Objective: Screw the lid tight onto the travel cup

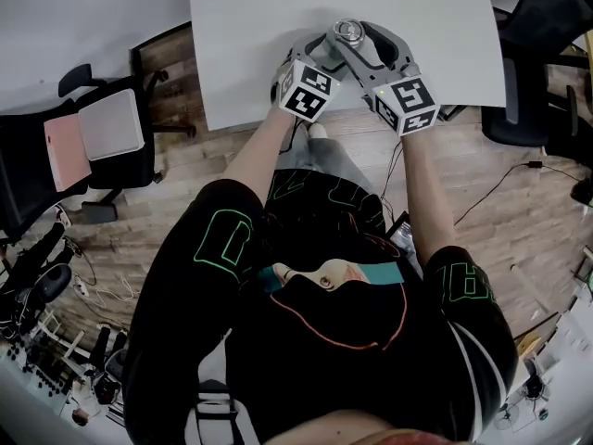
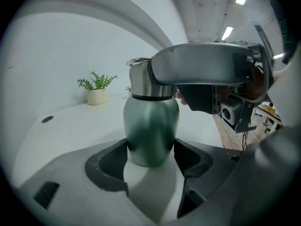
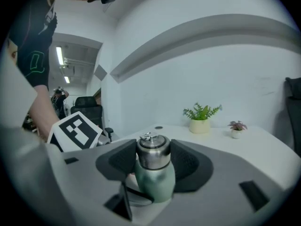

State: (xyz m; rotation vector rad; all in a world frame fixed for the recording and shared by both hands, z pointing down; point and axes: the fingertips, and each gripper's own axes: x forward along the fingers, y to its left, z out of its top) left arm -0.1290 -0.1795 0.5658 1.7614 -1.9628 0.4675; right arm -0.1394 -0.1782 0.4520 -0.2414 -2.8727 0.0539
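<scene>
The cup (image 1: 348, 31) stands upright on the white tabletop (image 1: 241, 44), close to the edge on the person's side, about at the middle of that edge. The left claw (image 2: 150, 157) holds the green body of the cup low down: both dark pads (image 2: 110, 165) touch its sides. The right claw (image 3: 153, 160) reaches from the right side and holds the steel lid (image 3: 153, 150), which sits on top of the cup; its pads lie against the lid on both sides. In the left gripper view the right claw crosses in front of the lid. By the wall at the far edge two small plants (image 3: 201, 119) stand in pots, well apart from the cup.
</scene>
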